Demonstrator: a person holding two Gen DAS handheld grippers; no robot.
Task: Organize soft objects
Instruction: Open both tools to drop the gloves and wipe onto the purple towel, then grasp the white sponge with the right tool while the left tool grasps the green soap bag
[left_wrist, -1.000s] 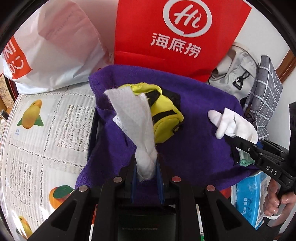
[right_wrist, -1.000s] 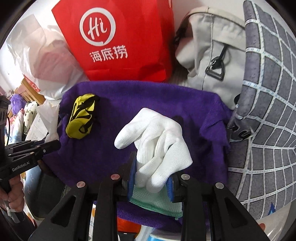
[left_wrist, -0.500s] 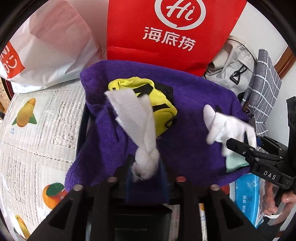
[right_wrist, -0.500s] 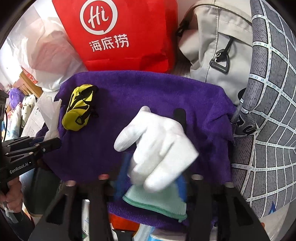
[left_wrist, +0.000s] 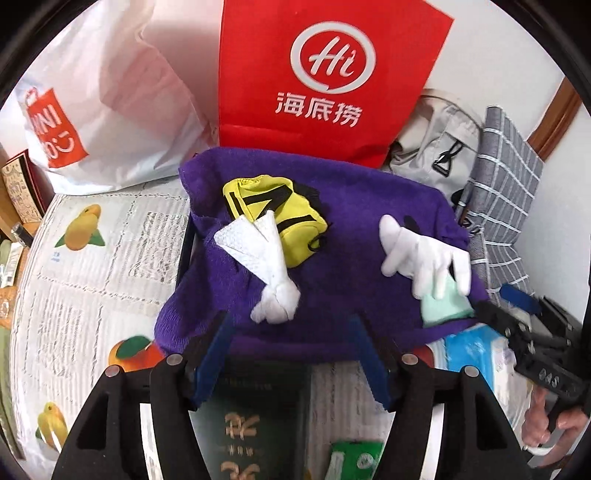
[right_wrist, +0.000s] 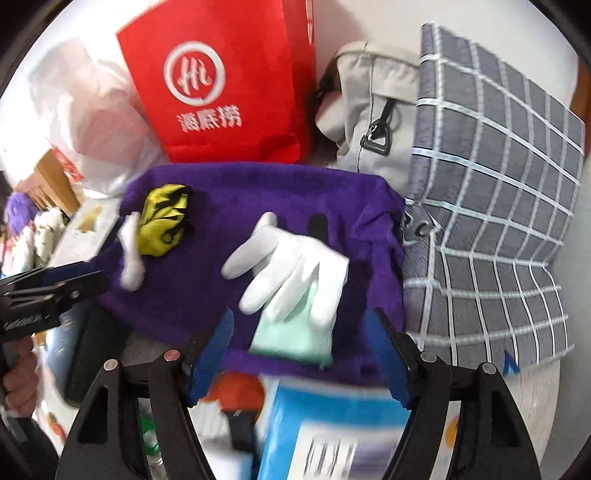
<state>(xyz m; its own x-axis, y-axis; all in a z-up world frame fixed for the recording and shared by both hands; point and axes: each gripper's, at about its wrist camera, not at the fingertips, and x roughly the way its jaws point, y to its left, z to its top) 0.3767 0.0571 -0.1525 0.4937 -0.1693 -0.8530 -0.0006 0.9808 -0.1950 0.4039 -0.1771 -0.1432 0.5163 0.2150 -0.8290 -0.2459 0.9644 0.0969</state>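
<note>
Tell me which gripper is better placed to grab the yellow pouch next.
Left. The yellow pouch lies straight ahead of the left gripper, just past the knotted white cloth. From the right gripper it sits far off to the side, beyond the white glove. Both grippers are empty.

Black gripper fingers (left_wrist: 210, 354), seemingly blue-padded, silver screws.

Whatever the draped purple terry towel (left_wrist: 354, 266) covers is hidden; only a dark edge shows at its left. Blue-and-white printed packet (right_wrist: 332, 424) in right wrist view is motion-blurred, print unreadable, cut by frame bottom. Dark green box w/ gold lettering (left_wrist: 255, 413) is cut off at bottom, part behind the finger mounts. Red paper bag w/ white logo (left_wrist: 325, 81) loses its top at the edge. Clutter at far left (right_wrist: 26, 229) too blurred to tell.
</note>
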